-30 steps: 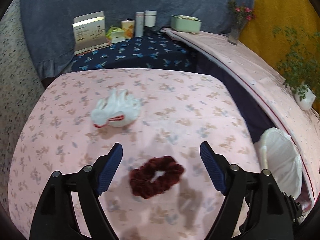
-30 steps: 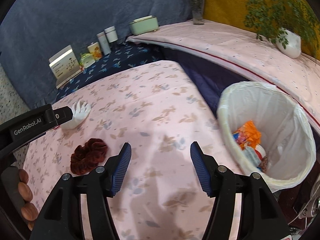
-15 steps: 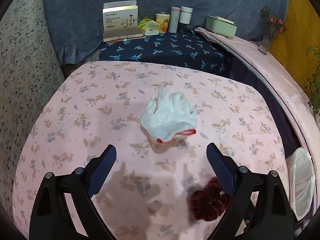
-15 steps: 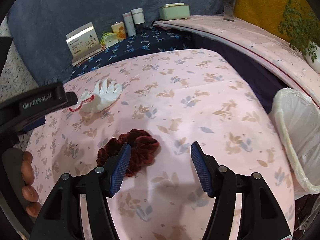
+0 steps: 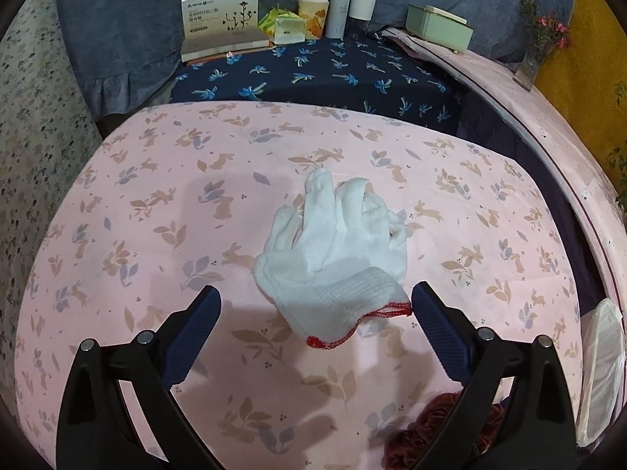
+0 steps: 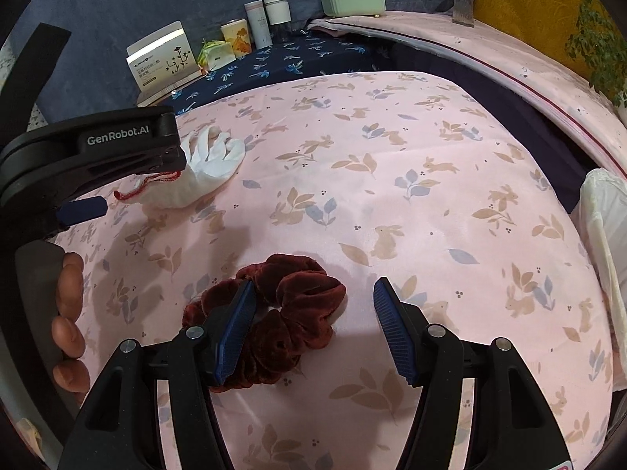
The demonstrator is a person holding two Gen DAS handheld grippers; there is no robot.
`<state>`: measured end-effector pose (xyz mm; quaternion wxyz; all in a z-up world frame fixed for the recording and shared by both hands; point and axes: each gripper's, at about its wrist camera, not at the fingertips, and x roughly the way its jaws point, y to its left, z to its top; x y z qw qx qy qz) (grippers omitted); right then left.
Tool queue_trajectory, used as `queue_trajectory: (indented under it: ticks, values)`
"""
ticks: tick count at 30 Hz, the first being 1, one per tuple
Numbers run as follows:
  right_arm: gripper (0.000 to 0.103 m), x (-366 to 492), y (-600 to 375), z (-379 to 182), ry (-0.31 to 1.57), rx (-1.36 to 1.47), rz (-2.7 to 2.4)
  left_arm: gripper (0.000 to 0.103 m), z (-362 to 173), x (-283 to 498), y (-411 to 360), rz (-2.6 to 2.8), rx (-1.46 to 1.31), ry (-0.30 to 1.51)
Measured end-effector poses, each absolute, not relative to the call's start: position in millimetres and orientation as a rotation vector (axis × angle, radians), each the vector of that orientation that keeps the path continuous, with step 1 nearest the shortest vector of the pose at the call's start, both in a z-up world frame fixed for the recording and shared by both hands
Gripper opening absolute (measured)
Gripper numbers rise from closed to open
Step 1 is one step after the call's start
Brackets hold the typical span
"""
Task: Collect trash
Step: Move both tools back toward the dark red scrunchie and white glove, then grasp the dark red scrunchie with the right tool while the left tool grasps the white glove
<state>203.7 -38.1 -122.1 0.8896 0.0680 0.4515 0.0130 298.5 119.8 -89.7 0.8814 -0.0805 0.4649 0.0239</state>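
A white knit glove (image 5: 333,250) with a red cuff edge lies on the pink rabbit-print table (image 5: 156,203). My left gripper (image 5: 313,305) is open, its jaws on either side of the glove's cuff, not closed on it. The glove also shows in the right wrist view (image 6: 211,164), partly behind the left gripper body. A dark red velvet scrunchie (image 6: 282,313) lies on the table. My right gripper (image 6: 313,305) is open, its left finger (image 6: 235,329) over the scrunchie's middle. The scrunchie shows at the bottom right of the left wrist view (image 5: 431,427).
A white-lined trash bin (image 6: 607,235) stands past the table's right edge; it also shows in the left wrist view (image 5: 599,368). At the back, a navy cloth holds a box (image 5: 221,15), cups and bottles (image 5: 352,9) and a green case (image 5: 437,27). A vase (image 5: 537,55) stands on the pink ledge.
My left gripper moved left and forward from the scrunchie to the glove, which now sits between its jaws. My right gripper swung left from the bin to the scrunchie.
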Motion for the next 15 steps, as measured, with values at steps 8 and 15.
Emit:
queue_trajectory:
  ticks: [8, 15]
  values:
    - [0.052, 201, -38, -123, 0.927, 0.151, 0.028, 0.028, -111, 299, 117, -0.046, -0.226, 1.058]
    - [0.024, 191, -38, -123, 0.941, 0.148, 0.044, 0.007, -111, 277, 111, -0.060, -0.223, 1.065]
